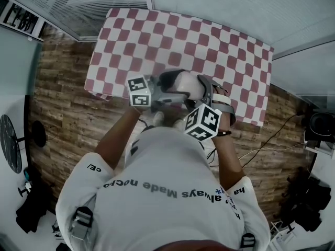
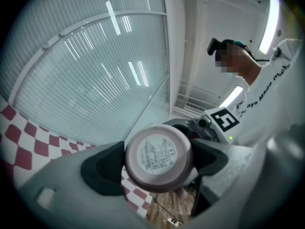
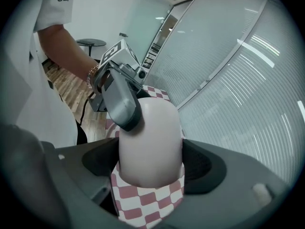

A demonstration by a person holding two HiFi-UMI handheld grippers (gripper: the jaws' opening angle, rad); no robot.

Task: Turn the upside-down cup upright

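A pale pink cup hangs in the air over the near edge of the red-and-white checked table, held between both grippers. My left gripper is shut on the cup near its base, and the labelled base faces that gripper's camera. My right gripper is shut on the cup's body, with both pads against its sides. One of the left gripper's fingers presses on the cup's far end in the right gripper view. The cup's mouth is hidden.
The checked cloth lies just under the cup. Glass partitions with blinds stand behind the table. On the wooden floor there are cables at the right and a fan at the left.
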